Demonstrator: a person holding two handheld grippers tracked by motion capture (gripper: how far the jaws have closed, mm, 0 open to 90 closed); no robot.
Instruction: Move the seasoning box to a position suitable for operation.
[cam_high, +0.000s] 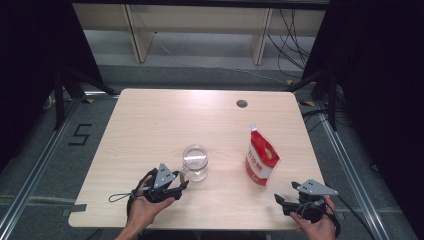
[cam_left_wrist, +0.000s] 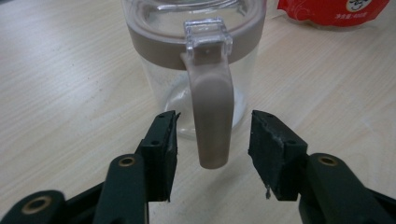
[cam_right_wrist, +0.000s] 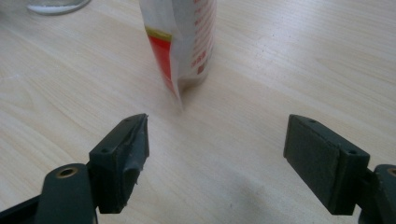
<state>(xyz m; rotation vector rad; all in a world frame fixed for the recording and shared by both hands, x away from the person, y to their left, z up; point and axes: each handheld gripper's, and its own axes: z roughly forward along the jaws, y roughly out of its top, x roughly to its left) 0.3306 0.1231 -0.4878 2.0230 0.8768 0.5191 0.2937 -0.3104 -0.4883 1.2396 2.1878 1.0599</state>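
A clear glass jar (cam_high: 194, 162) with a brownish band and a handle (cam_left_wrist: 212, 112) stands near the front middle of the table. My left gripper (cam_high: 182, 180) is just to its left. In the left gripper view the jaws of my left gripper (cam_left_wrist: 214, 135) sit on either side of the handle, with a gap showing on each side. A red and white pouch (cam_high: 261, 159) stands upright to the right of the jar. My right gripper (cam_high: 280, 200) rests near the front right edge, open and pointed at the pouch (cam_right_wrist: 187, 42), well short of it. Nothing lies between my right gripper's (cam_right_wrist: 217, 144) jaws.
The light wooden table (cam_high: 165, 120) has a round cable hole (cam_high: 242, 103) at the back right. A hand holds each gripper at the front edge. Dark curtains flank the table, and cables trail on the floor behind it.
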